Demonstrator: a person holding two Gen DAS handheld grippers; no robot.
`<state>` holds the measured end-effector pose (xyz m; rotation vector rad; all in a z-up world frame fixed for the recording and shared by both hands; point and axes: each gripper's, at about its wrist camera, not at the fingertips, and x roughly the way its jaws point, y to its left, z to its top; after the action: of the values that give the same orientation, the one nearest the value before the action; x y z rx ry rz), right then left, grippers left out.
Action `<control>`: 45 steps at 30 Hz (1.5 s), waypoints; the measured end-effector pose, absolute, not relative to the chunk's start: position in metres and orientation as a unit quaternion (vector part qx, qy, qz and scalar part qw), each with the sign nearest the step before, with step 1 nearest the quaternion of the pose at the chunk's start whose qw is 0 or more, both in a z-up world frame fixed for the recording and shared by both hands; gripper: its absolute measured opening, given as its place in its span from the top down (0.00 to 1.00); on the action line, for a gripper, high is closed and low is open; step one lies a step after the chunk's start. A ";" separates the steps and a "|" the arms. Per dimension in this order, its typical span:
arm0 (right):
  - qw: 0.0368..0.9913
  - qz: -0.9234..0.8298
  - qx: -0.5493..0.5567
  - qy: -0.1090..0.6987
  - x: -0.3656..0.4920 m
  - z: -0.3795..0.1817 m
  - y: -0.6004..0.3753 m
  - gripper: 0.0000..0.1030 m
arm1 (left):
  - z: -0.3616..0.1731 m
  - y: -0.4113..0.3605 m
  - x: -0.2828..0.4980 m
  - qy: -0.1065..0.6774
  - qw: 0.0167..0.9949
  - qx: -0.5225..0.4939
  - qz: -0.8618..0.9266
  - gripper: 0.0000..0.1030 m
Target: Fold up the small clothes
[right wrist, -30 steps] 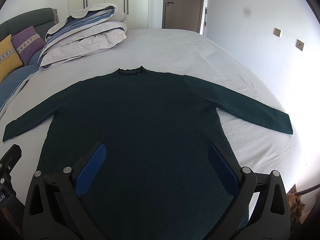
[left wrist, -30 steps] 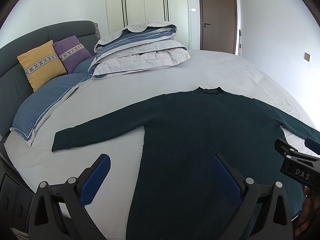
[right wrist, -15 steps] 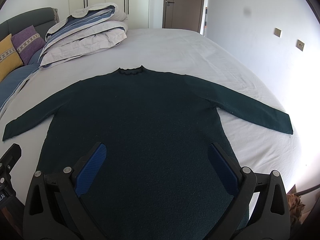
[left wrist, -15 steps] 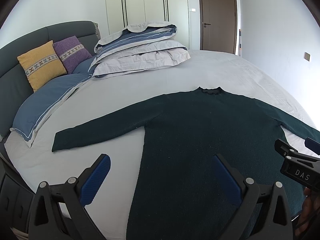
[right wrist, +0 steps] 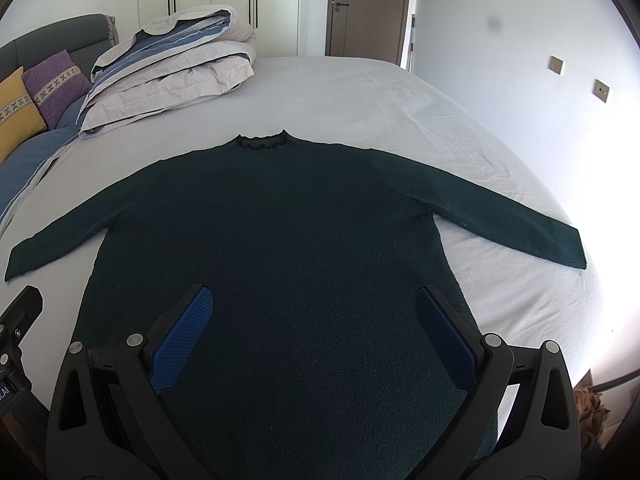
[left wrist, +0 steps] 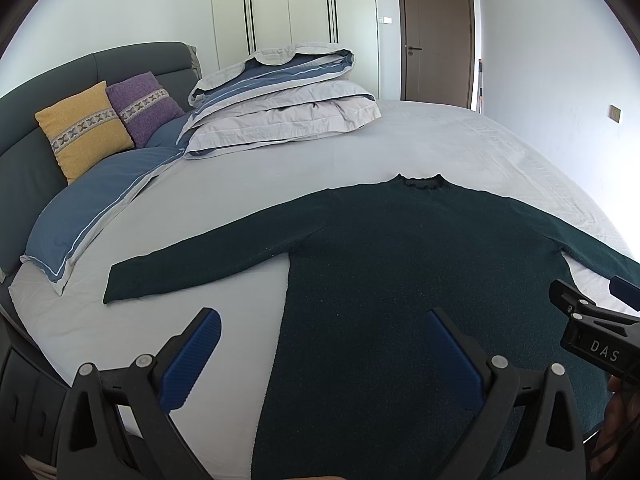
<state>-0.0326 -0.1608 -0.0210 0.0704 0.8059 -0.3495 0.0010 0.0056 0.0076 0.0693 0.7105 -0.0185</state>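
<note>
Dark green sweater [right wrist: 304, 248] flat, sleeves outspread

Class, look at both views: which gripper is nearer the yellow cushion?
Left. The left gripper hangs over the sweater's cushion-side edge; the right gripper sits over its middle, farther from the yellow cushion.

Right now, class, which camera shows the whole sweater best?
The right wrist view: the sweater lies flat with both sleeve ends and the collar visible. The left wrist view shows one full sleeve, but the right claw cuts off the other.

sweater [right wrist: 304, 248] flat on bed [right wrist: 360, 92], duvet [left wrist: 280, 108] behind
</note>
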 end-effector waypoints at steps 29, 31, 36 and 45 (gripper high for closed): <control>0.768 -0.313 0.524 0.194 -0.182 -0.121 -0.638 0.32 | -0.039 -0.041 0.066 0.419 0.899 -0.039 -0.124 0.00; 0.776 -0.300 0.521 0.191 -0.174 -0.124 -0.648 0.34 | -0.042 -0.046 0.073 0.414 0.900 -0.054 -0.125 0.00; 0.779 -0.284 0.521 0.203 -0.150 -0.134 -0.672 0.65 | -0.051 -0.047 0.088 0.443 0.885 -0.069 -0.125 0.00; 0.838 -0.277 0.390 0.262 -0.076 -0.073 -0.628 0.94 | -0.057 -0.009 0.106 0.448 0.869 -0.144 -0.155 0.00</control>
<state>-0.0757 -0.6279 -0.0732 0.8247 0.5543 -0.5867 0.1064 -0.0088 -0.0575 -0.3018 0.9376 -0.3234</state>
